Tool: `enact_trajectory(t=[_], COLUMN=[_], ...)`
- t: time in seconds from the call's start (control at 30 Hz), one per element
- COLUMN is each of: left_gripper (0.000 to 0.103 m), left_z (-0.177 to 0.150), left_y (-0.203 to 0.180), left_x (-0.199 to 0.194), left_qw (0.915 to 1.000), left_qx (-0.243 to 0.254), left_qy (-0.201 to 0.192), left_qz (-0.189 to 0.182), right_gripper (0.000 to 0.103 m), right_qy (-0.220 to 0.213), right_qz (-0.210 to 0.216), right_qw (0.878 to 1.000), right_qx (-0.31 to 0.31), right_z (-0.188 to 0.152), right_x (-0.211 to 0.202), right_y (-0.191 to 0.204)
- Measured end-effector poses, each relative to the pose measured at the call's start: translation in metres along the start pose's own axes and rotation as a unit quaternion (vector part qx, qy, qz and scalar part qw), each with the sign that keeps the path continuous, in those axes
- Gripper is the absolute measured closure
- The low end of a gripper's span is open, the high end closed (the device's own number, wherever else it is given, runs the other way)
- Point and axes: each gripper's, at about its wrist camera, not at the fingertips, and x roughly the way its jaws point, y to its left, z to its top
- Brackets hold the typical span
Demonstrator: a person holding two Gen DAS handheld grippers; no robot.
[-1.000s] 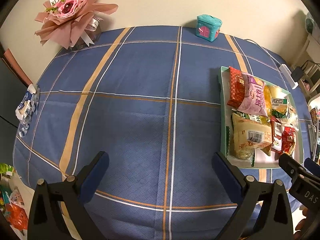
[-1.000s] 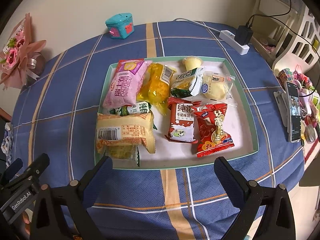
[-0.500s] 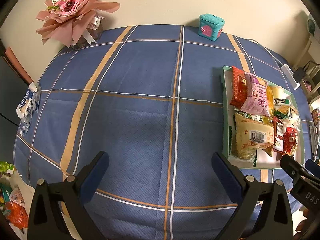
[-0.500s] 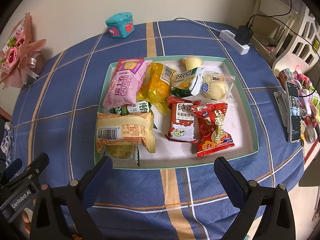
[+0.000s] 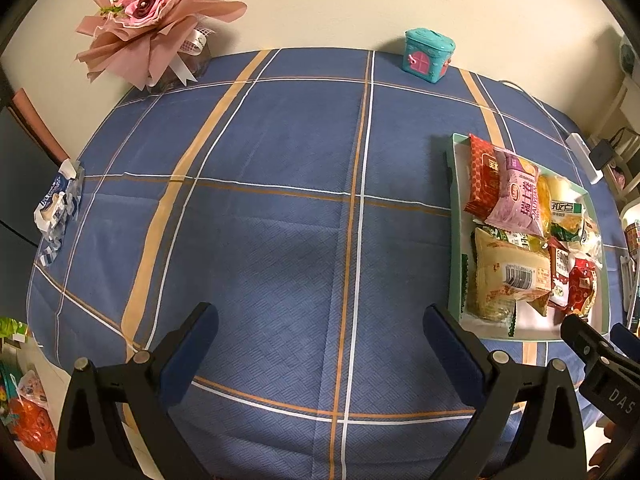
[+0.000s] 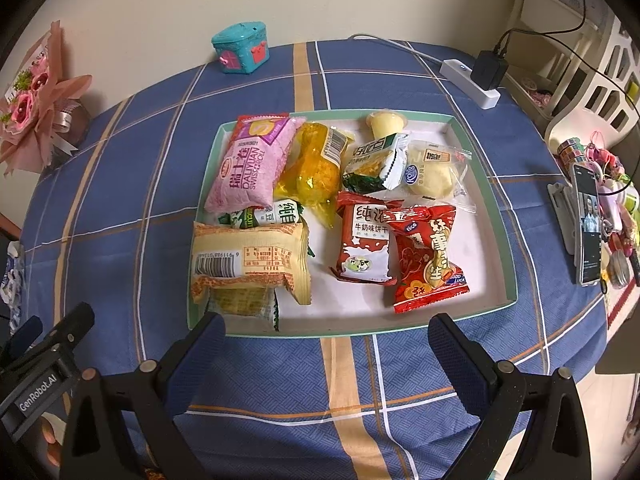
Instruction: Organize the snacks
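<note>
Your snacks all lie in the green-rimmed tray [image 6: 502,216], the landmark here: pink Swiss-roll pack [image 6: 250,164] at its far left corner, yellow wrapped sweet [image 6: 314,168] beside it, pudding cup [image 6: 386,122] at the far rim, green-and-white packet [image 6: 376,162] and clear-wrapped cake [image 6: 434,172] toward its right, a yellow barcoded pack [image 6: 248,264] at the near left lying over another, then the red milk-biscuit pack [image 6: 364,246] and red lucky-sweet pack [image 6: 428,260] near the middle. They overlap loosely. This fits either a heap awaiting sorting or a gathering into the tray already made; the pictures do not settle which, so no move is bid. Your right claw [image 6: 326,354] hangs released, holding nothing, just before the tray's near rim. Your left claw [image 5: 320,344], likewise spread and holding nothing, hangs over bare blue plaid tabletop [image 5: 280,200] well left of the tray. Around: teal house-shaped box [image 6: 240,50] beyond the tray, bouquet [image 5: 152,20] far left, power strip [image 6: 472,80] and phone [image 6: 588,224] to the right. Nothing stands between either claw and the tray.
</note>
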Motion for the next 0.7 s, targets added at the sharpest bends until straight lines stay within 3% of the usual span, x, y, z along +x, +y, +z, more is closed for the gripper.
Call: enact_trajectory(t=[0.7], left_gripper=[0.001], left_z=[-0.0002], left_y=[-0.0019], left_x=[-0.0081], left_qw=[0.9995], left_qx=[0.012], left_qy=[-0.029], left_qz=[0.004], right_gripper=[0.0], right_qy=[0.004], right_qz=[-0.001], right_qw=[1.0], right_qx=[-0.001], right_z=[0.0007], right_x=[0.0018], right_y=[0.0005])
